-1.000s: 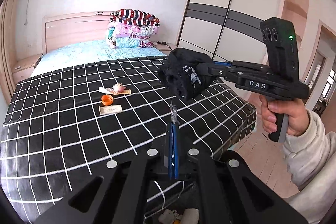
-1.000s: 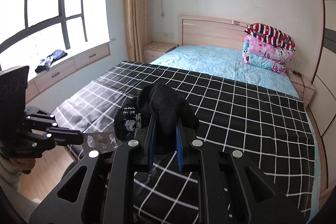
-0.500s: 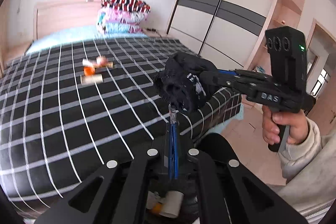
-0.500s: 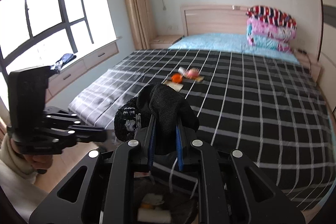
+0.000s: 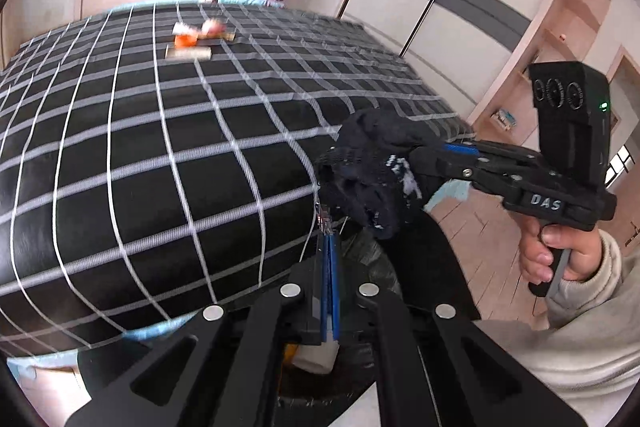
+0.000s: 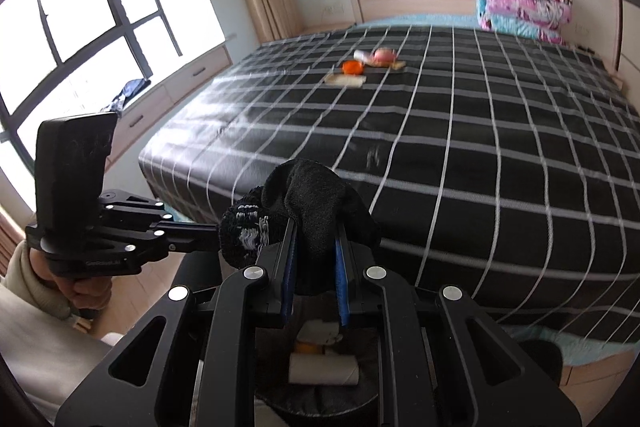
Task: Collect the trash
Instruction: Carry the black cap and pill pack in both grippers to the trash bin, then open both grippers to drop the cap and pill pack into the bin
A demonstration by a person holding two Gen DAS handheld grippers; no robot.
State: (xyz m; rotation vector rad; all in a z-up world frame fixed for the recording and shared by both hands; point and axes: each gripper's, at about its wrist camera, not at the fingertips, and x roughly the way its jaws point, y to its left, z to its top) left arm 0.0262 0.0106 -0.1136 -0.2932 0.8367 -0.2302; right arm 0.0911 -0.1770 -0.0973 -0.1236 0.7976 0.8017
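Left wrist view: the left hand-held gripper [image 5: 329, 227] is clenched, its blue pads pressed flat together with nothing visible between them; a thin metal tip sticks out past them. To its right, the right hand-held gripper [image 5: 404, 167] comes in from the side, held by a hand [image 5: 560, 255] in a pale sleeve, and grasps a bunched black sock [image 5: 368, 163] with white lettering, hanging off the corner of the bed [image 5: 120, 155]. Far up the black checked bedspread lie small bits of trash [image 5: 194, 43]: an orange cap, a pink piece and flat wrappers. Low in the frame, behind the fingers, a white roll [image 5: 316, 357] lies in a dark bin.

Right wrist view: the right hand-held gripper [image 6: 314, 247] pinches the black sock [image 6: 308, 203] between its blue pads, above the bin [image 6: 320, 399], which holds a cardboard roll [image 6: 322, 369] and other scraps. The left hand-held gripper [image 6: 212, 237] reaches in from the left, its tip hidden behind the sock. The trash [image 6: 360, 67] sits mid-bed, well apart from both grippers.
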